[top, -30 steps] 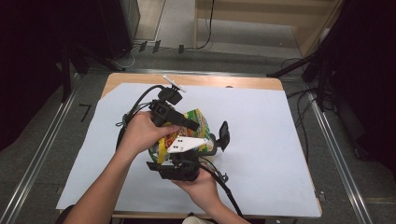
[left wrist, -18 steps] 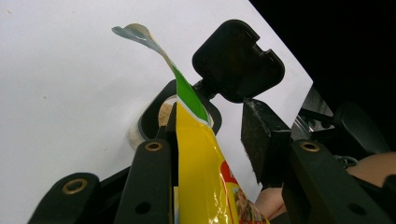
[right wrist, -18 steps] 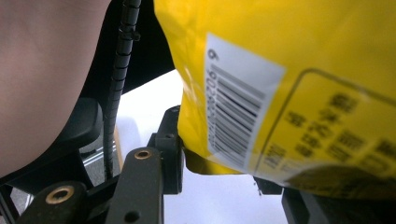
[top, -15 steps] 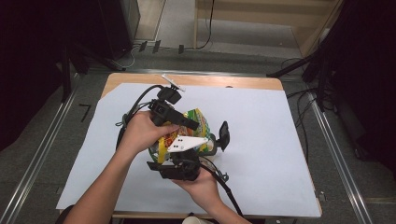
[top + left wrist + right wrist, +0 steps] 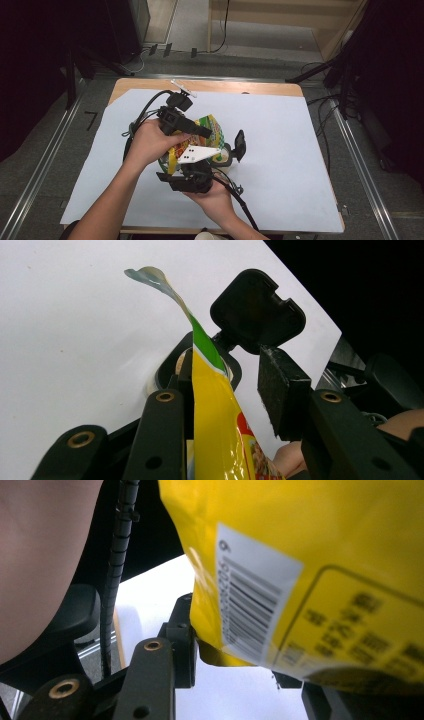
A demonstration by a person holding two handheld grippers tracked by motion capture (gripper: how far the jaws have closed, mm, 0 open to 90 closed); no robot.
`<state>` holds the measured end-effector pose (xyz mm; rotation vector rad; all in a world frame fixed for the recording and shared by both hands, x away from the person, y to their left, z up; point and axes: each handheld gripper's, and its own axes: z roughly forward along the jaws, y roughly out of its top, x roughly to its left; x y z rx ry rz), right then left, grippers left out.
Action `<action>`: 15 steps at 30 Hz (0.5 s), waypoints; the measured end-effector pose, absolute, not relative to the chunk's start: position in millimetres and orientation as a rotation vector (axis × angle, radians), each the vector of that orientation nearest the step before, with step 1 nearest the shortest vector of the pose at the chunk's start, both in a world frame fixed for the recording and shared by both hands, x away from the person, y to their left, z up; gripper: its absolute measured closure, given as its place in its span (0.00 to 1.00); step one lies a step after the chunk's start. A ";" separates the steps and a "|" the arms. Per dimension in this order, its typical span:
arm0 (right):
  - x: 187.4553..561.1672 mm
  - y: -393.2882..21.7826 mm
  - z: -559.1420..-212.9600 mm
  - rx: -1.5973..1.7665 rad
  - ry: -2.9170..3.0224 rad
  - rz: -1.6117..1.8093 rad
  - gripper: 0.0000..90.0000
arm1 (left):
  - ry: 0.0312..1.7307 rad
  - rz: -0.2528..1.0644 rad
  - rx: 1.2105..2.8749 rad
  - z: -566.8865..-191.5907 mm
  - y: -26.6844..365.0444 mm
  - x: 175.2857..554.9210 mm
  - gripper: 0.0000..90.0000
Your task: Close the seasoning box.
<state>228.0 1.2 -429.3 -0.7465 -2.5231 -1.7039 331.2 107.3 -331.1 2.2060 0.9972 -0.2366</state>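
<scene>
Yellow foil bag (image 5: 200, 137), mid-table, hangs between both tongs over a black-lidded jar (image 5: 226, 155) at its 4 o'clock. Left gripper (image 5: 227, 390) has the bag against one pad, the other pad standing clear, so I cannot tell if it pinches. Right gripper (image 5: 240, 672) looks clamped on the bag's bottom edge. Light, limp and slick, I judge; best held at the sealed edges.

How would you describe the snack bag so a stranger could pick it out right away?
Start at the white sheet covering the table, then go to its middle, where the two hands meet. The bag stands between the left gripper and the right gripper. It is the only bright thing there: glossy yellow with a green top edge, and a barcode on its back.
</scene>
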 end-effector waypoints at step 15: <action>236.1 4.9 -431.8 -0.764 -2.455 -1.680 0.69 | 1.064 -0.216 2.163 -336.6 113.4 334.3 0.73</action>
